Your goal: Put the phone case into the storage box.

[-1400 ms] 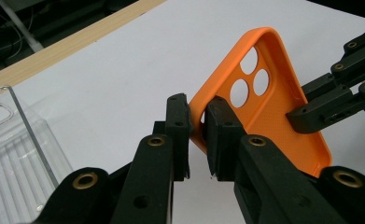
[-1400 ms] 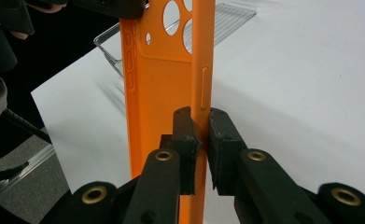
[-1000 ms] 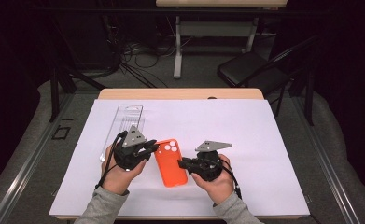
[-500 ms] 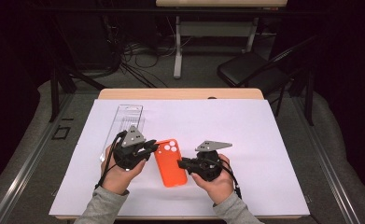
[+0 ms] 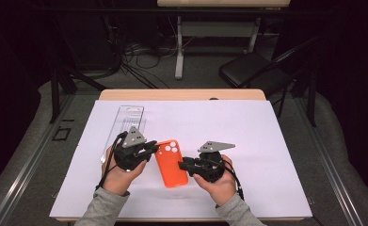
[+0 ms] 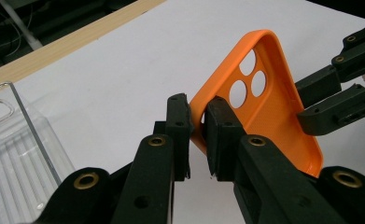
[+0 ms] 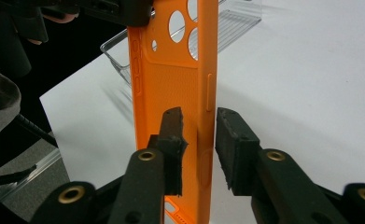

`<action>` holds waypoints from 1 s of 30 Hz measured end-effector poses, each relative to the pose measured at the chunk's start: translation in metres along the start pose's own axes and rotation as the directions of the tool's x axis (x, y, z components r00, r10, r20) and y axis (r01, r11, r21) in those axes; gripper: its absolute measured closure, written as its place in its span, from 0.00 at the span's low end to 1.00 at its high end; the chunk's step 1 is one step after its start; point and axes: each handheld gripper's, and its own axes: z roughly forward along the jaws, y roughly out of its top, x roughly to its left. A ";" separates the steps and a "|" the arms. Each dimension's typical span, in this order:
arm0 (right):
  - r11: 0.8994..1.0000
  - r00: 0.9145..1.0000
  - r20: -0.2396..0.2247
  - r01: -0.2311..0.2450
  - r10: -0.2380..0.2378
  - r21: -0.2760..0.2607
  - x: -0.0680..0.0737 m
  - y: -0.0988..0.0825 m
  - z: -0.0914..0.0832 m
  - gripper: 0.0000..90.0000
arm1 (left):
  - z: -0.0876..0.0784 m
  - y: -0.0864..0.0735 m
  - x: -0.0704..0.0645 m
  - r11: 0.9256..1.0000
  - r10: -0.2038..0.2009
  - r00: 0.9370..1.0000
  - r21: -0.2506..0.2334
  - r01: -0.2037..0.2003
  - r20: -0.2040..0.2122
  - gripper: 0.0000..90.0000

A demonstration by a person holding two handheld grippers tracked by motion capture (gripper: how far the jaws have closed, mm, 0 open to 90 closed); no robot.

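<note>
A: Start with the big things. What's laid out?

B: A wooden table [image 5: 181,94] covered by a broad white sheet [image 5: 266,141] that gives a plain working surface. On the sheet, at about ten o'clock from its middle, lies a clear plastic package tray [image 5: 127,123], empty as far as I can tell. It sits just beyond the left hand, probably so that it stays within reach.

A: And the thing being worked on?

B: An orange phone case [image 5: 171,162], near the sheet's six o'clock edge, between the two hands. Its camera holes point toward twelve o'clock. In the gripper views it stands on its edge rather than lying flat, with its hollow side showing.

A: Who has hold of it?

B: The left gripper [image 6: 198,135], coming in from nine o'clock. Its jaws are narrow and pinch the case's rim near the camera-hole corner. I think that corner grip keeps the case propped up, leaving the long side free for the other hand.

A: So what is the right gripper doing?

B: The right gripper [image 7: 200,149] comes in from three o'clock and straddles the long side wall, below the side button. Its jaws have just been opening. The wall is between them, but there is a gap on either side, so the pads aren't pressing on it.

A: Why loosen there?

B: My guess is a regrip: the left holds the case steady while the right shifts to a new spot. If the left slips now, the case would likely tip over.
</note>
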 end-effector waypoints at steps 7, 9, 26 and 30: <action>0.999 0.999 0.029 0.024 -0.023 -0.028 -0.004 0.002 -0.004 0.65 | -0.001 -0.001 0.002 1.000 -0.005 1.000 -0.001 0.005 -0.004 0.90; 0.999 0.999 0.036 0.025 -0.024 -0.047 -0.005 0.002 -0.006 0.63 | -0.001 -0.001 0.003 1.000 -0.005 1.000 -0.002 0.005 -0.004 0.90; 0.999 1.000 0.006 0.016 -0.016 -0.048 -0.008 0.008 -0.017 0.63 | 0.000 -0.002 0.005 1.000 -0.003 1.000 -0.006 0.003 -0.001 0.90; 0.996 0.999 0.019 0.052 -0.051 -0.071 -0.010 0.010 -0.020 0.54 | -0.001 -0.001 0.007 1.000 -0.001 1.000 -0.011 0.001 -0.008 0.90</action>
